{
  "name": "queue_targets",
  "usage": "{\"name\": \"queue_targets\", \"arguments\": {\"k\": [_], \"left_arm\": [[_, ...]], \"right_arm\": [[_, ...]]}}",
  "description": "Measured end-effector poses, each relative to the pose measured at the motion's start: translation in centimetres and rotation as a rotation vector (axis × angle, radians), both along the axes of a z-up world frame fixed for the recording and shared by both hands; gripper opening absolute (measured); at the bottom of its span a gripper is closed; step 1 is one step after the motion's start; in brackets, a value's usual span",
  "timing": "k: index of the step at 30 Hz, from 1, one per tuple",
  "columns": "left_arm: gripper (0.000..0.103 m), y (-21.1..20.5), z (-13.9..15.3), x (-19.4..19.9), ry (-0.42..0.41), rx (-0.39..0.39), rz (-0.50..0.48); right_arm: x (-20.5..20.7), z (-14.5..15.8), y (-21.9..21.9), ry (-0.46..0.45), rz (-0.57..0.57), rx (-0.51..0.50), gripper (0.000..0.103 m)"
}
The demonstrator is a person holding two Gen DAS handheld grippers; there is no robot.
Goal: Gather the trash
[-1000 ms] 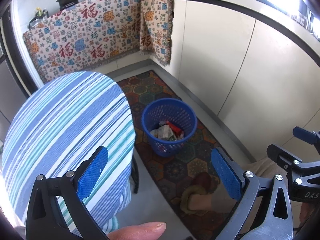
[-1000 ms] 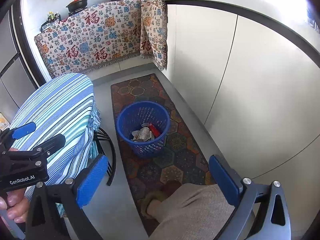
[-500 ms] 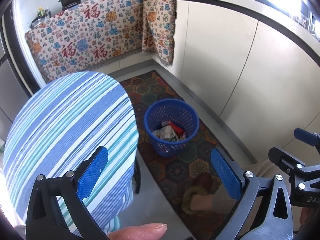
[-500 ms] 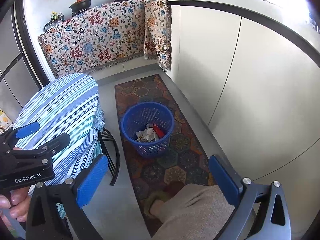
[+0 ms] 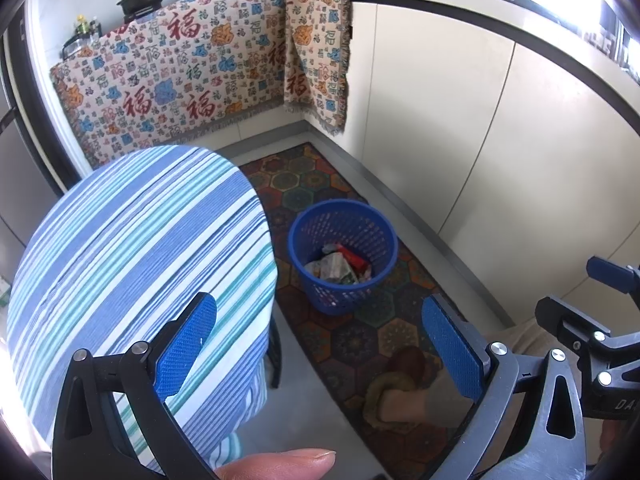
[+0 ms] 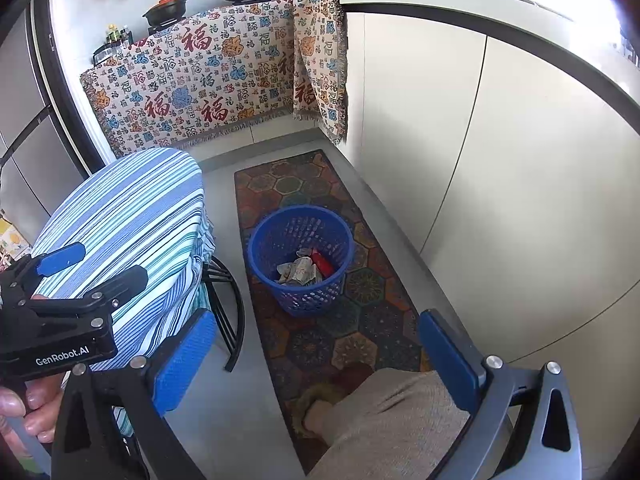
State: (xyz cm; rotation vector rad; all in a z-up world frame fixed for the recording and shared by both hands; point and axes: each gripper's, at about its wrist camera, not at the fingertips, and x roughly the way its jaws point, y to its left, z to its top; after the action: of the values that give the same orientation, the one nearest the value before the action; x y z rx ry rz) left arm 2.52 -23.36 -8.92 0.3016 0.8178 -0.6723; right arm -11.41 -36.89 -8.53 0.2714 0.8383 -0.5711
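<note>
Both the left gripper and right gripper are hovering with fingers spread and empty above the blue basket holding trash on the rug; reaching down carelessly risks tipping it.

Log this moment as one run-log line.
left gripper: open, empty | right gripper: open, empty | blue basket: on rug, holds wrappers | striped table: no trash visible
</note>
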Motion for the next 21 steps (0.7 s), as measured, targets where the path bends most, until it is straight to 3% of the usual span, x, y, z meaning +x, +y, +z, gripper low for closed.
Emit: {"name": "queue_targets", "arguments": {"k": [21], "left_arm": [[0.102, 0.17, -0.18, -0.10, 0.003, -0.005, -0.012]], "right_arm": [[0.19, -0.36, 0.01, 0.005, -0.001, 0.012, 0.103]]}}
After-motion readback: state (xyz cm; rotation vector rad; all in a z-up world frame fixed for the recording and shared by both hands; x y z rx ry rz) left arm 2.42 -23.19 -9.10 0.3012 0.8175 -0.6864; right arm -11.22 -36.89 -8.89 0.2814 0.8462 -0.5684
